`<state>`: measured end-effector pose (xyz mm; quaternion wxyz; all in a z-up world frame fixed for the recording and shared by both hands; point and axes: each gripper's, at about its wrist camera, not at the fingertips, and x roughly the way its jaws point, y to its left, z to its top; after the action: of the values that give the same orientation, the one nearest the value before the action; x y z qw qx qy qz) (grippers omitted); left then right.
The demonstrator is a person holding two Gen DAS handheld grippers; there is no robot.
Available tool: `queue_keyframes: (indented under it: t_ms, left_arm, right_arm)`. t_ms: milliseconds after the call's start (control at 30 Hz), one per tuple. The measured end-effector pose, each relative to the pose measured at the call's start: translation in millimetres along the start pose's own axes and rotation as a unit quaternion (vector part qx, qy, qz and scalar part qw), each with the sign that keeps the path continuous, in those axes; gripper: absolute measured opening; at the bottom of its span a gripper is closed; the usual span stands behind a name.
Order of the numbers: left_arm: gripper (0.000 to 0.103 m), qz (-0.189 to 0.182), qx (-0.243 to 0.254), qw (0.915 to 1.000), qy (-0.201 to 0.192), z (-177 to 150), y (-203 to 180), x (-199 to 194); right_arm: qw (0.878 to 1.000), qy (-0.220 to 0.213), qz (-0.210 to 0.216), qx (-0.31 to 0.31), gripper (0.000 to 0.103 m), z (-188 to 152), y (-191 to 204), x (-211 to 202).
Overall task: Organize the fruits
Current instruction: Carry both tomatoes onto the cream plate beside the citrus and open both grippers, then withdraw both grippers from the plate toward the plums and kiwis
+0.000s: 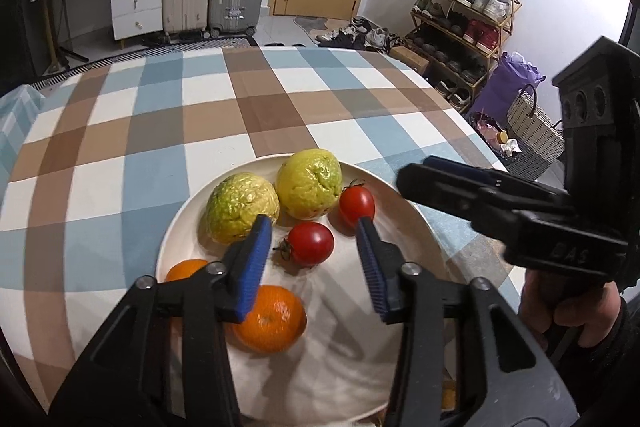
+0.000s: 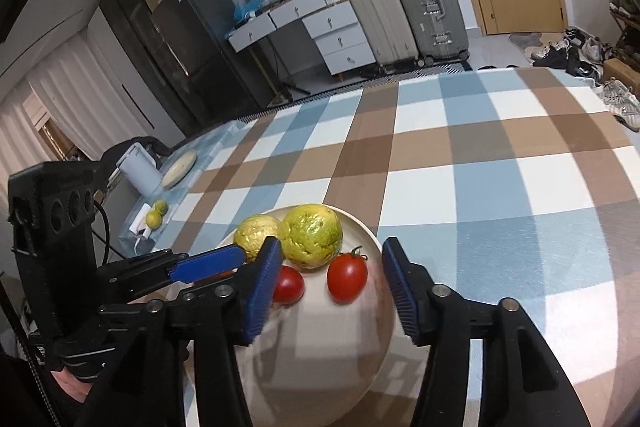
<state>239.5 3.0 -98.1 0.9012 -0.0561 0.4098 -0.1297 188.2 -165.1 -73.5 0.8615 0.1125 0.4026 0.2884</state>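
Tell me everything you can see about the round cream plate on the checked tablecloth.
The round cream plate, smooth, ceramic-looking, shallow with a low raised rim, lies flat on the blue, brown and white checked tablecloth. It holds two yellow-green bumpy fruits, two red tomatoes and two oranges. Both grippers hover above it, jaws open, neither touching.

Raised letters "BAS" on the right hand-held gripper (image 1: pixel 416 183) body.

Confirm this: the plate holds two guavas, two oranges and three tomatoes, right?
Not quite. The left wrist view shows two tomatoes, not three. The plate does hold two guavas and two oranges.
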Motion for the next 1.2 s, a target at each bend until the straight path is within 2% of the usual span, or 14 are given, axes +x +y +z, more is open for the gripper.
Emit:
queue_keyframes:
  t_ms: [100, 233, 300, 500, 633, 733, 867, 1067, 1200]
  left_arm:
    - [0.063, 0.015, 0.000, 0.9998, -0.011, -4.0, -3.2, -14.6]
    - [0.071, 0.022, -0.003, 0.9994, -0.026, -10.1, -7.2, -35.8]
    - [0.076, 0.024, -0.002, 0.9992, -0.031, -13.3, -10.2, -44.9]
    - [0.083, 0.035, -0.007, 0.9980, -0.052, -24.5, -20.5, -75.3]
    - [0.083, 0.035, -0.008, 0.9981, -0.049, -36.1, -29.6, -90.2]
    - [0.091, 0.035, -0.005, 0.9982, -0.049, -46.6, -36.9, -101.6]
    - [0.102, 0.041, -0.009, 0.9969, -0.067, -62.3, -40.7, -121.1]
    - [0.102, 0.033, -0.023, 0.9972, -0.063, -85.1, -38.1, -134.3]
    - [0.102, 0.026, -0.035, 0.9981, -0.044, -105.7, -37.7, -132.6]
  right_arm:
    - [1.000, -0.014, -0.008, -0.002, 0.073, -3.8, 3.5, -17.5]
    - [1.000, -0.023, -0.015, -0.003, 0.079, -10.9, 8.1, -37.6]
    - [0.999, -0.029, -0.022, -0.002, 0.087, -15.2, 10.3, -47.1]
    - [0.998, -0.043, -0.036, -0.002, 0.095, -29.9, 18.5, -75.9]
    - [0.998, -0.052, -0.038, -0.008, 0.097, -40.9, 26.1, -93.2]
    - [0.997, -0.058, -0.038, -0.016, 0.098, -51.1, 33.6, -106.0]
    - [0.997, -0.069, -0.030, -0.023, 0.099, -66.8, 44.8, -122.5]
    - [0.996, -0.068, -0.032, -0.040, 0.100, -91.6, 61.3, -133.4]
    - [0.996, -0.067, -0.037, -0.047, 0.101, -107.3, 67.5, -139.3]
